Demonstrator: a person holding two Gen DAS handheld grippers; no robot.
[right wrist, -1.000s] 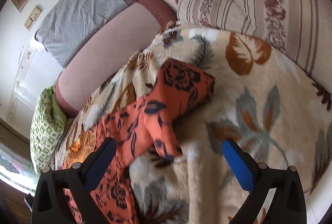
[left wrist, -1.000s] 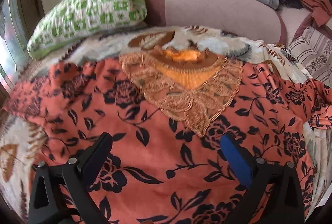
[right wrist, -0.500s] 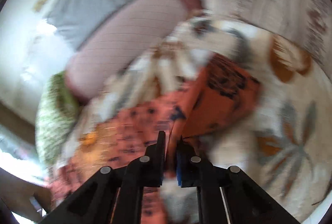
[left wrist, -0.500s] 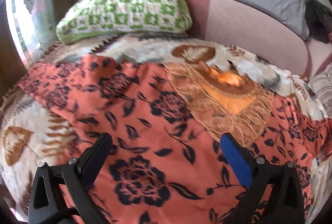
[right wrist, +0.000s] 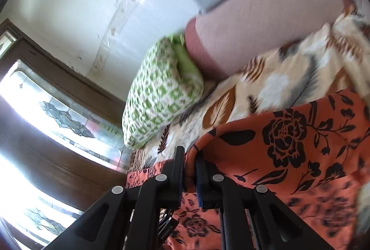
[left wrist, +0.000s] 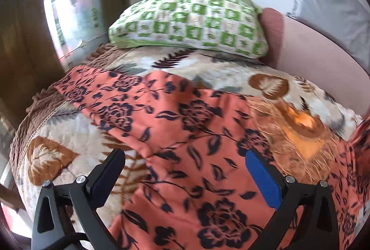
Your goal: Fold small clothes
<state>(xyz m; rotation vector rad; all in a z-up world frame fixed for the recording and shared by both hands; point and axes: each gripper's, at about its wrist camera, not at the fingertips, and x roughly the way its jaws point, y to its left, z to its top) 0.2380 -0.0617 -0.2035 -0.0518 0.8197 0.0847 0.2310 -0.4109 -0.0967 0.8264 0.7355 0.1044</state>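
**Right hand-held gripper lifts a sleeve fold while the left one waits open**

We see an orange dress (left wrist: 185, 157) with a black flower print spread over a leaf-patterned blanket (left wrist: 57, 146) on a bed, filling the lower centre of the left wrist view. Its embroidered neckline (left wrist: 296, 134) sits at the right of that frame. A green checked pillow (left wrist: 189, 21) lies at upper centre, touching the blanket.

The left hand-held gripper (left wrist: 185, 178) hovers with its jaws spread wide, nothing between them, above the dress edge at the lower middle.

In the right wrist view, the right hand-held gripper (right wrist: 189, 171) has its jaws pressed together on a fold of the dress (right wrist: 289, 146), which arcs up and off to the right of the frame. The picture is blurred.

We judge the step in hand to be carrying this side across the body of the dress. To do it well, we would keep the pinch firm, lay the cloth flat with its edge straight, and let the left gripper pin the near side so that the slippery fabric does not drag or bunch.
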